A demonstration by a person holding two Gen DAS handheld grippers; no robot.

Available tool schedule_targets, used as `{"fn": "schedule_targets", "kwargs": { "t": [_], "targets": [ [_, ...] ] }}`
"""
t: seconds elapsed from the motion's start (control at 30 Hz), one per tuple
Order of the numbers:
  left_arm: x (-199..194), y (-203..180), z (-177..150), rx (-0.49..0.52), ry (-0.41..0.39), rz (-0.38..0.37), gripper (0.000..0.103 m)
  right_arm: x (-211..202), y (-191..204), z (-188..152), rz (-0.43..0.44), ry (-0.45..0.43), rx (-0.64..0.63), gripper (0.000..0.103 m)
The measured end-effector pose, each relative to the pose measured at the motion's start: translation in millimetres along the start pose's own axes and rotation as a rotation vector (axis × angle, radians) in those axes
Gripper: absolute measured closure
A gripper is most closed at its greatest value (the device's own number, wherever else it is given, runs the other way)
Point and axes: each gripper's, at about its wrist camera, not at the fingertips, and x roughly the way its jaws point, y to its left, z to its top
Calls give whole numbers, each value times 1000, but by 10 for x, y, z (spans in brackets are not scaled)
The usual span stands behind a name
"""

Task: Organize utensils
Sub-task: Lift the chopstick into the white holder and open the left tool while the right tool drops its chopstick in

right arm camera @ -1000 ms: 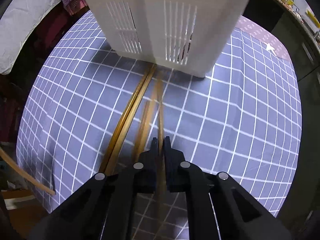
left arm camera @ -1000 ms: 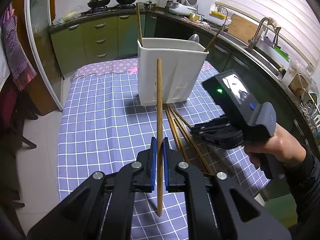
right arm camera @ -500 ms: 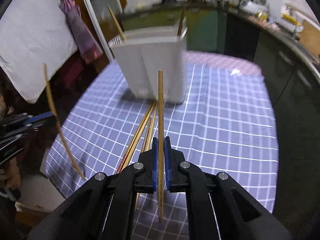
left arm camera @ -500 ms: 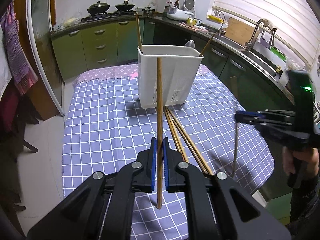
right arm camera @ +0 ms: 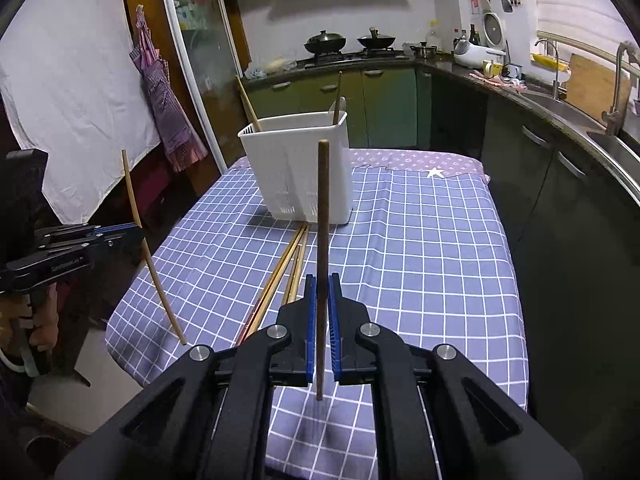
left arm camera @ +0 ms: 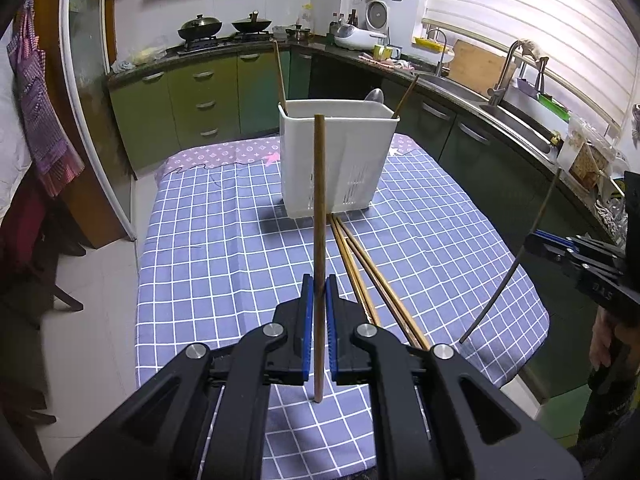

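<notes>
- The counter, under a blue checked cloth, has open cloth on its left and right sides.
- The white utensil holder stands at the far middle, with a few utensils already upright in it.
- Loose chopsticks lie on the cloth just near of the holder, fanning toward the near edge.
- The left gripper is clenched on an upright chopstick, as it was a second ago.
- The right gripper, down on the cloth a second ago, now hangs raised off the counter's right side, grasping a dark chopstick.
</notes>
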Motion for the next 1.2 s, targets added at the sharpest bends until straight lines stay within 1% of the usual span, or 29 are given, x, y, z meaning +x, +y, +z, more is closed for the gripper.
{"fn": "schedule_targets", "kwargs": {
  "t": [0.23,0.53,0.7,0.8,0.9,0.97,1.1,1.2],
  "targets": [
    [-63,-13,10,5,-15,2,97,-42,36,23,9,-10,-8,96],
    [-69,1,39,13,-14,4,97,5,99,80,14,-9,-26,96],
    [-86,-15,135,17,-15,-9,97,-72,123,169,27,-29,-38,96],
    [-130,-40,299,24,-25,-19,97,-106,137,202,30,-37,-45,96],
    [-209,-73,562,38,-44,-30,97,-100,129,192,34,-33,-42,96],
    [-287,-84,799,43,-71,-28,97,-87,93,175,36,-28,-35,96],
    [-434,-86,1349,40,-164,-4,97,-61,-18,157,35,-24,-9,96],
    [-447,-86,1685,36,-233,13,97,-50,-73,147,34,-23,0,96]
  ]
}}
